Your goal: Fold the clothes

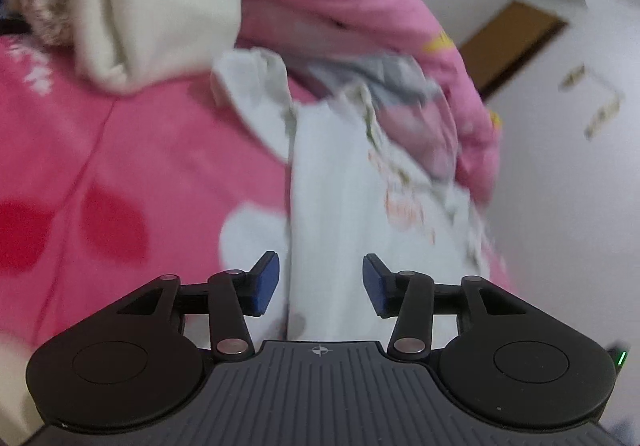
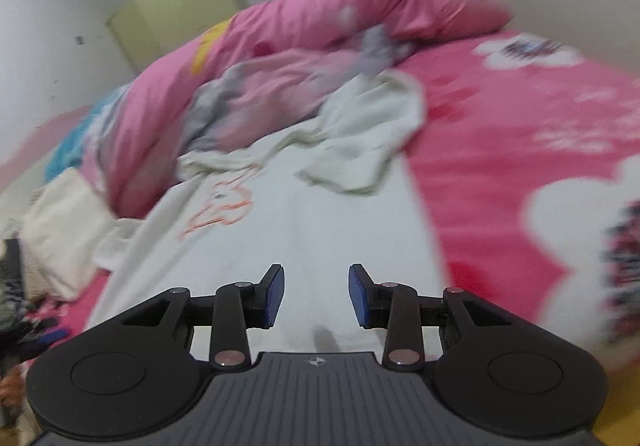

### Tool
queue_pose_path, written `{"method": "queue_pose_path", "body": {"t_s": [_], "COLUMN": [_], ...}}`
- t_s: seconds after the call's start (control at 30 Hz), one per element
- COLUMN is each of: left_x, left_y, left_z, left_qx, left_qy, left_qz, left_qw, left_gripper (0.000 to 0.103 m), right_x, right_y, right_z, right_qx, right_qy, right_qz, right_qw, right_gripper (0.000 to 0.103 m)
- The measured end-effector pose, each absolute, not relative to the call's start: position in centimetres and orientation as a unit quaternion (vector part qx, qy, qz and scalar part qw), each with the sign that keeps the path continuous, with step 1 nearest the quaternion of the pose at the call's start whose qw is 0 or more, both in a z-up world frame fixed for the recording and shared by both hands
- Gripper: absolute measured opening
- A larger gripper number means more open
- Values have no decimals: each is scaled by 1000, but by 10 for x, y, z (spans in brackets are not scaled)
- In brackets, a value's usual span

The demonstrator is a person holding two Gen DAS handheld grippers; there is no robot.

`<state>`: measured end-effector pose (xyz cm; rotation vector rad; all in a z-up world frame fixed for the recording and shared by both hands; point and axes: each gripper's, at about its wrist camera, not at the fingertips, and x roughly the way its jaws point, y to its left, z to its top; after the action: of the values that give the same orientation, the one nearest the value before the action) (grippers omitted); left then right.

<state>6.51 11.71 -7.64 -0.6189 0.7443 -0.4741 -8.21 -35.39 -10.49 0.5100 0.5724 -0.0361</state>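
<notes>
Your left claw [image 1: 321, 282] stands partly open at the bottom centre of its frame, blue pads clear of the white garment [image 1: 340, 214] that runs up between them; nothing is gripped. Your right claw [image 2: 316, 294] is likewise partly open and holds nothing, with the same white garment [image 2: 288, 214] lying flat beyond it, an orange line drawing on its left half and a crumpled sleeve toward the upper centre. The garment lies on the bed [image 2: 500, 150], on its pink sheet. A bunched pink quilt [image 2: 328, 26] crosses the top, a cream garment [image 1: 160, 6] lies in the left view's upper left, and no containers show.
</notes>
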Motion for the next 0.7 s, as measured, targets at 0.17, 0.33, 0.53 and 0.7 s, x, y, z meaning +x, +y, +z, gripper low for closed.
{"method": "queue_pose_path", "body": {"t_s": [0.17, 0.33, 0.53, 0.7], "left_x": [130, 176, 196, 191], "left_y": [97, 75, 70, 69], "left_z": [-82, -93, -102, -98], "left_qx": [-320, -283, -292, -285], "left_qy": [373, 407, 403, 376], "left_qz": [-221, -190, -173, -151], "left_qw": [842, 847, 850, 868], "left_gripper": [51, 51, 34, 3], "right_x": [-37, -35, -36, -36], "right_y": [-346, -353, -360, -362], "right_z": [-136, -158, -162, -162], "right_qx": [279, 305, 326, 332], "right_qy": [288, 258, 244, 239], "right_qz": [16, 31, 45, 44], "right_qw": [916, 916, 912, 911], "right_gripper": [38, 37, 37, 37]}}
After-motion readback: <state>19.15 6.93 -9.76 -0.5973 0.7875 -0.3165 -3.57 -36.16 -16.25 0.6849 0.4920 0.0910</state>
